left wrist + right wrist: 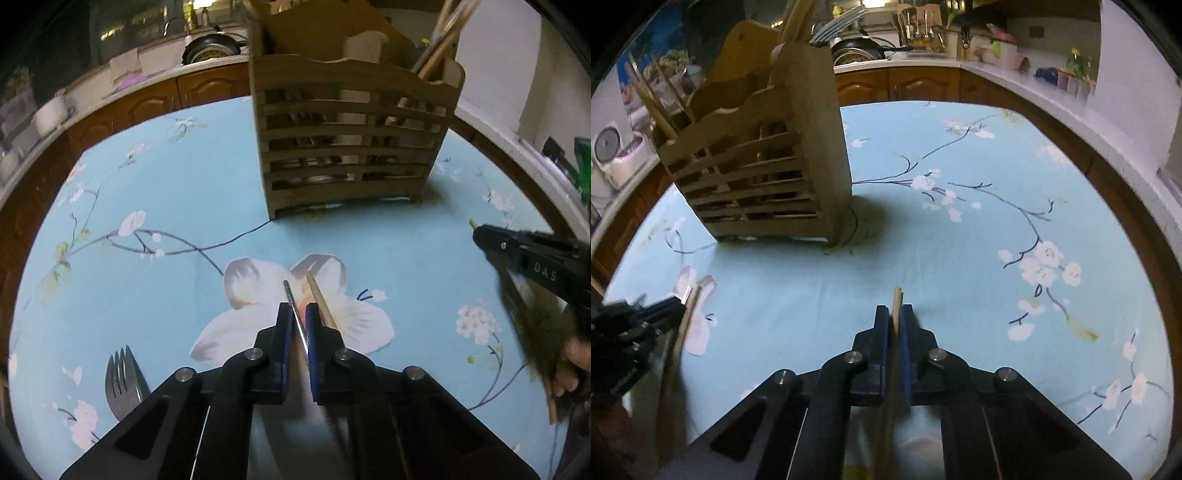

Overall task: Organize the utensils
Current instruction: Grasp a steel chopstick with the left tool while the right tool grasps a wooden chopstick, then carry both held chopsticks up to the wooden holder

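Left gripper [298, 314] clenched on a metal utensil handle [295, 314]; right gripper [896, 314] clenched on a wooden chopstick [896, 304], before the slatted wooden holder [347, 155] on the floral tablecloth [147, 192].

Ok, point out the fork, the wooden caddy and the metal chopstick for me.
fork [122, 380], left wrist view, on its tines.
wooden caddy [343, 162], left wrist view, on its slatted front wall.
metal chopstick [290, 291], left wrist view, on its tip past the pads.
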Tool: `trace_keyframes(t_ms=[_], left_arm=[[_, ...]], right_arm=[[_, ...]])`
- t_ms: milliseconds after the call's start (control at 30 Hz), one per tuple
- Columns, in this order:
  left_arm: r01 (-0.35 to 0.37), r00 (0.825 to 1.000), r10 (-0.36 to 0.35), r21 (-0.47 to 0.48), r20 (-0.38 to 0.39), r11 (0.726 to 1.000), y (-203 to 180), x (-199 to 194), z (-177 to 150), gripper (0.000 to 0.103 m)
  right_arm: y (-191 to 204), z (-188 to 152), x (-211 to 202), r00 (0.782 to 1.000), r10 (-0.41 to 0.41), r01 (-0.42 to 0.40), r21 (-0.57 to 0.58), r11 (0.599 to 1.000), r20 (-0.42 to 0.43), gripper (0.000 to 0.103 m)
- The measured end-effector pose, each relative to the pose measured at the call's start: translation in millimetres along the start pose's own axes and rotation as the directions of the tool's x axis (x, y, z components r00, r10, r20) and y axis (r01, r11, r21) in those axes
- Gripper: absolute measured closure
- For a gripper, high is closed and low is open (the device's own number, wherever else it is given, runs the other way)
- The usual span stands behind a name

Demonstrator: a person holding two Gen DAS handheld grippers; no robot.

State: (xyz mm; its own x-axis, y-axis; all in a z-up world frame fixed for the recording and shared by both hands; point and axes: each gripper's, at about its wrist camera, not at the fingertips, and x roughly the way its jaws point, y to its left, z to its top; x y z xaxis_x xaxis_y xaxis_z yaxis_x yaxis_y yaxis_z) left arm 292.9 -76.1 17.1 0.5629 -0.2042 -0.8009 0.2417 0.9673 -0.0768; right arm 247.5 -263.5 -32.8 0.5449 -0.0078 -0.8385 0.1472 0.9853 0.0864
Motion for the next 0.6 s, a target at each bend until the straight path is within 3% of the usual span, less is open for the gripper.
trace_keyframes(t_ms=[267,600], left_arm=[[0.12,0.991,-0.112,-0.113,0.077,0.986,24.2,-42.4,-10.9,0.1],[0.213,0.953,-0.174,-0.141,0.248,0.967,43.7,-131.4,-23.2,0.1]], right_arm=[[5.7,-3.4,-65.3,0.984,0.123,-0.13,0.045,0.991,0.127,0.098],[12.7,4.1,-140.9,0.942,0.181,-0.2,0.038,0.979,0.284,0.098]])
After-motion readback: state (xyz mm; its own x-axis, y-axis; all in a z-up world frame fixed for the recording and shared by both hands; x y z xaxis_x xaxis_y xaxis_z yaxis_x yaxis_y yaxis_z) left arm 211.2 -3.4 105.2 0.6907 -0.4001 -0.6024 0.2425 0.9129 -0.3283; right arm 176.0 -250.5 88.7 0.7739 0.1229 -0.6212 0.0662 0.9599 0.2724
